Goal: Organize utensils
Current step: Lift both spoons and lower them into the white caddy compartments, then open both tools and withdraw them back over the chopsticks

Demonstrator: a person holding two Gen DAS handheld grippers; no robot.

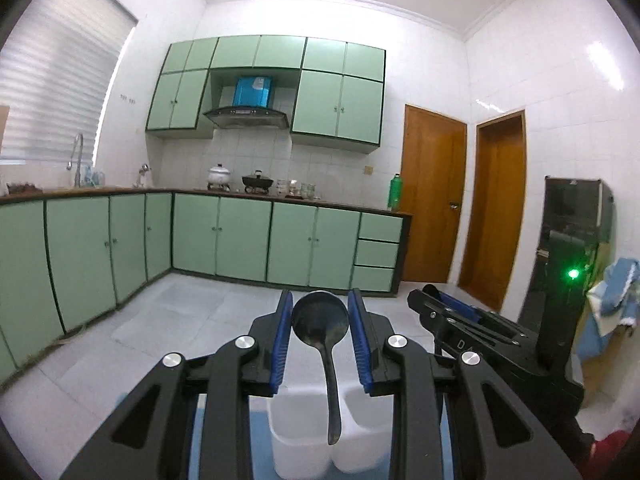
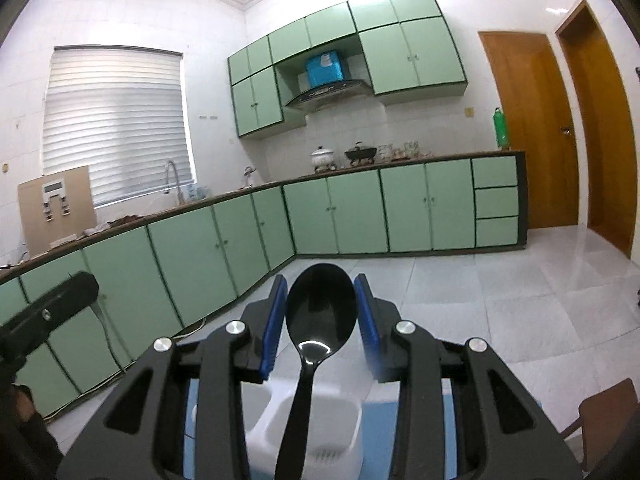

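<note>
In the left wrist view a dark metal spoon [image 1: 322,328] stands upright in the white two-compartment utensil holder [image 1: 300,436], bowl up, between the blue pads of my left gripper [image 1: 320,312]. The jaws are open and clear of the spoon. In the right wrist view a glossy black plastic spoon [image 2: 320,316] stands upright in the same white holder [image 2: 332,436], bowl up, between the pads of my right gripper [image 2: 321,300], also open and not touching. The right gripper also shows in the left wrist view [image 1: 452,312].
The holder stands on a blue mat [image 2: 392,440]. Green kitchen cabinets [image 1: 240,236] and a counter with pots run along the far walls. Two wooden doors [image 1: 432,200] stand at the right. A brown chair [image 2: 604,412] is at the lower right.
</note>
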